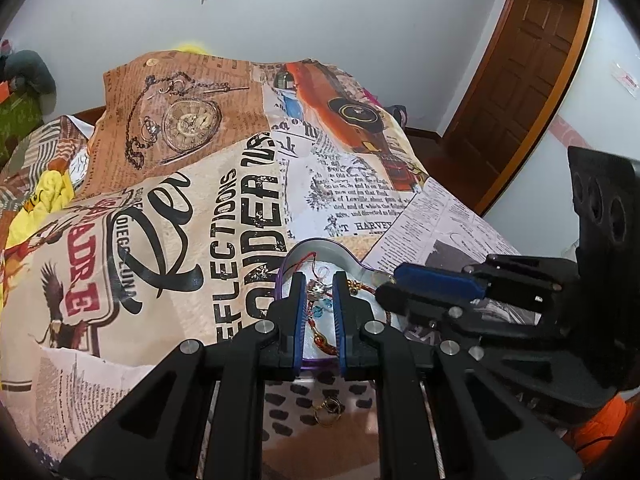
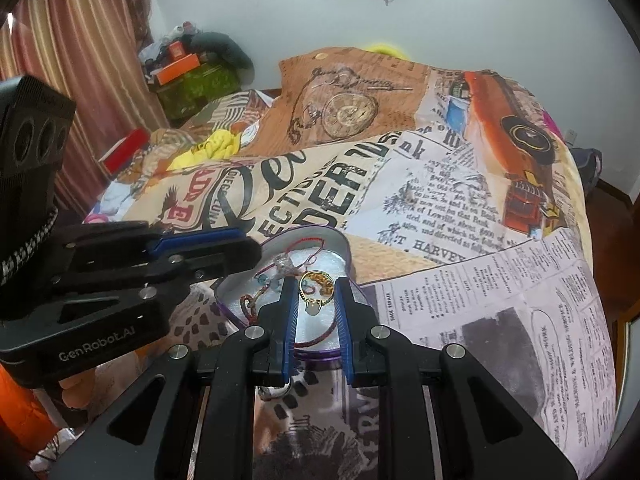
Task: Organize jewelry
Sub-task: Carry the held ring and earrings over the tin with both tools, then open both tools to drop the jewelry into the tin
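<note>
Two hand-held black grippers with blue pads hang over one heart-shaped silver tin with a purple rim [image 2: 334, 242], which sits near the near edge of a bed. The right gripper [image 2: 314, 280] is almost closed, and its pads appear to pinch one gold ring [image 2: 320, 279] just above the tin's floor. The left gripper [image 1: 318, 276] beside it is closed to a narrow slit; whether it has hold of anything cannot be told.

Inside the tin lie a red thread cord [image 2: 308, 242], a small crumpled silver charm [image 1: 318, 288] and two blue glass beads [image 1: 319, 312]. One more small gold ring [image 1: 328, 410] lies loose on the cover, just outside the tin's near rim.

"GenRobot.AI" is printed in white on the left gripper's body. The newspaper-print bedspread [image 1: 160, 240] under everything reads "T. HARVEY" and "ECTIONS", beside a pocket watch and an orange vintage car.

Beyond the tin the bedspread runs open to a rumpled rise at the white wall. The bed's right edge drops away near a brown wooden door [image 1: 528, 80]; striped curtains [image 2: 80, 60] and stacked clutter crowd its far left corner.
</note>
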Demonstrator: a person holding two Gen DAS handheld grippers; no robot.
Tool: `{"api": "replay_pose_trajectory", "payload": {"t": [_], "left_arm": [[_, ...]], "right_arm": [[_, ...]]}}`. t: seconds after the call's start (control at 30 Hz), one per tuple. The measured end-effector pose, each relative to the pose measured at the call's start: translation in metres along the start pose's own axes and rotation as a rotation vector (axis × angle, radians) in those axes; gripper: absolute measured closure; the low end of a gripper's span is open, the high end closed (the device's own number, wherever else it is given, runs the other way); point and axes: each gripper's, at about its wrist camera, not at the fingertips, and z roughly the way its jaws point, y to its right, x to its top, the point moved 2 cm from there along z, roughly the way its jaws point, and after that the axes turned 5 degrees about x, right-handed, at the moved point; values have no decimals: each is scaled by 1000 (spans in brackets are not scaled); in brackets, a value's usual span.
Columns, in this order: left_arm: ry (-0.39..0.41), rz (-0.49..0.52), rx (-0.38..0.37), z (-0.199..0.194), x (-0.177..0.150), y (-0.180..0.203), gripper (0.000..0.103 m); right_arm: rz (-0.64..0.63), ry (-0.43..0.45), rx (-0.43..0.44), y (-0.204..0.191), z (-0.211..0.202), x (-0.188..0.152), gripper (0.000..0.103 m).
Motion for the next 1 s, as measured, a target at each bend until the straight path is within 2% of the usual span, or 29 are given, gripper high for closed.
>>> {"api": "replay_pose_trajectory", "payload": {"t": [0.3, 0.57, 0.63, 0.8, 1.0], "left_arm": [[-12, -3, -2, 0, -2, -4, 91], [-18, -4, 28, -6, -5, -8, 91], [-22, -13, 34, -8, -5, -10, 91], [-19, -23, 49, -17, -6, -14, 91], [-6, -25, 60, -34, -7, -17, 89]], "right_arm": [[-28, -44, -8, -1, 12, 0, 87], [-47, -63, -49, -4, 13, 0, 86], [-45, -70, -50, -5, 11, 0, 85], [-39, -55, -63, -7, 2, 1, 71], [-31, -24, -80, -9, -14, 4, 70]]}}
